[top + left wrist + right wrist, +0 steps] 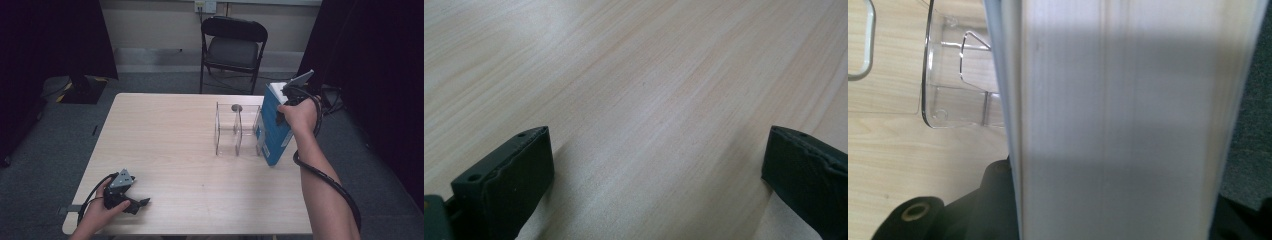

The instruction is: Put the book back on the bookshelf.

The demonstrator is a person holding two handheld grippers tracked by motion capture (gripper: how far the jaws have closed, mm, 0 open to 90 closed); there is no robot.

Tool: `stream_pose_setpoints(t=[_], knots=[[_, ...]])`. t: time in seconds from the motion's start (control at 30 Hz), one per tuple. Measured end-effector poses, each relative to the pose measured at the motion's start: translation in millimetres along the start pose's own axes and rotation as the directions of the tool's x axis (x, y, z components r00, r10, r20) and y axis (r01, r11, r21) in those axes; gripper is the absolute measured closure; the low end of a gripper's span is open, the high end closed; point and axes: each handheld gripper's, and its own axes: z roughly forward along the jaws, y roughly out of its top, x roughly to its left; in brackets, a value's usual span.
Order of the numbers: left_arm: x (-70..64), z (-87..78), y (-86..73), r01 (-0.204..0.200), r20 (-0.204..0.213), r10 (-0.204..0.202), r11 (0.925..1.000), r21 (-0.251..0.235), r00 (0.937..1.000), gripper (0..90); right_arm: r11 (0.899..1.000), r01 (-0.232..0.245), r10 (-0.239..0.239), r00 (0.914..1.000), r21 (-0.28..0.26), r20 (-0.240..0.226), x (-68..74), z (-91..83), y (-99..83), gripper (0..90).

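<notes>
Book [272, 127], blue-covered with white page edges, stands tilted at the table's [165, 135] right edge, just beside a clear rack [235, 131]. Its lower corner is near the table surface; whether it touches cannot be told from the high view. Its top leans away toward the far right. The right gripper [286, 97] holds it from the upper end, with the person's right hand [299, 116] wrapped round the handle and a black cable looping down along the forearm. In the right gripper view the book's page block [1118, 120] runs up between the two black jaws, which press on either side of it, so that gripper is clamped on the book. To the left of the pages in that view lies the clear rack [955, 75], with light wood under it.

The rack has upright clear dividers and stands right of the table's middle. A small dark round thing [236, 107] shows at its far side; what it is cannot be told.

The left gripper [137, 204] lies low at the near left corner of the table, held by the left hand [97, 212]. In the left gripper view its jaws stand wide apart over bare wood [644, 95], with nothing between them.

A black folding chair [232, 47] stands beyond the table's far side.
</notes>
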Motion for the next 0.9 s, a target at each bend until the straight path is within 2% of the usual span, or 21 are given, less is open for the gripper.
stream_pose_setpoints(t=[0.2, 0.43, 0.63, 0.9], knots=[[0.4, 0.6, 0.6, -0.004, 0.006, 0.004, 1.0000, -0.001, 1.0000, 0.0, 1.000, 0.012, -0.012, 0.9999, 0.029, 0.005, 3.2, 0.1, 2.4, 60.3], [0.4, 0.7, 0.6, -0.004, 0.006, 0.004, 1.0000, -0.001, 1.0000, 0.0, 0.999, 0.007, -0.007, 1.0000, 0.031, 0.002, 1.5, 1.5, 1.1, 58.6], [0.4, 0.7, 0.6, -0.004, 0.006, 0.004, 1.0000, -0.001, 1.0000, 0.0, 0.997, 0.029, -0.029, 0.9996, 0.068, 0.004, 1.9, 5.1, -2.1, 51.8], [0.4, 0.6, 0.6, -0.005, 0.005, 0.005, 1.0000, -0.001, 1.0000, 0.0, 0.996, 0.039, -0.040, 0.9992, 0.075, 0.008, 2.3, 2.9, -5.1, 44.6]])
